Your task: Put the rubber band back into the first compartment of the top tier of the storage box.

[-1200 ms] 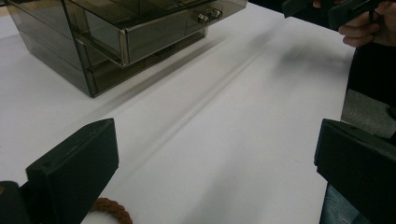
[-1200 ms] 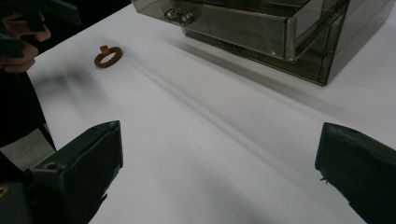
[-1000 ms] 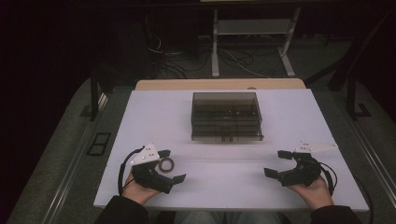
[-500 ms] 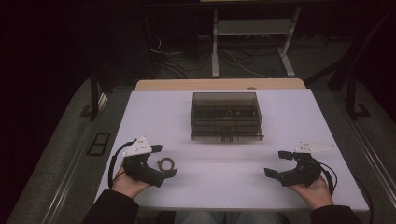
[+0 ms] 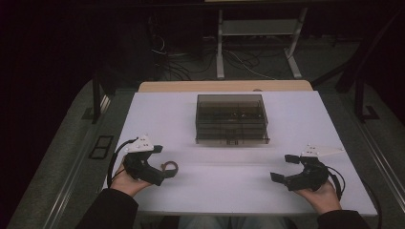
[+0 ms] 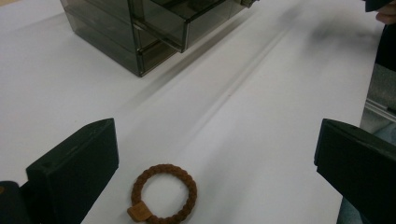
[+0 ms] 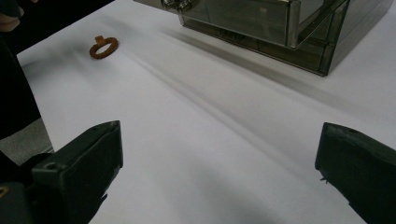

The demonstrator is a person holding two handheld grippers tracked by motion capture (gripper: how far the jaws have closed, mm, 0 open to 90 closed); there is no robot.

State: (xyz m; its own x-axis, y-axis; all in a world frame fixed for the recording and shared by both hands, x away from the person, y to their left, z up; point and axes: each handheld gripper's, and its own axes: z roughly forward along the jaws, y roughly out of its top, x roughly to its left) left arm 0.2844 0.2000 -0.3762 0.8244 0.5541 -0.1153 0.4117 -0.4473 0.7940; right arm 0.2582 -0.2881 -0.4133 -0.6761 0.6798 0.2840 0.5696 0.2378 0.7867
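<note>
Left gripper [image 5: 165,164] drawn back — hair tie [image 6: 163,193] freed.

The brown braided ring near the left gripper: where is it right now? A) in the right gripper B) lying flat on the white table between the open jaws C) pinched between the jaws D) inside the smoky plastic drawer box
B: the brown braided ring lies flat on the white table, with the left gripper open around it, jaws wide apart and not touching it.
</note>
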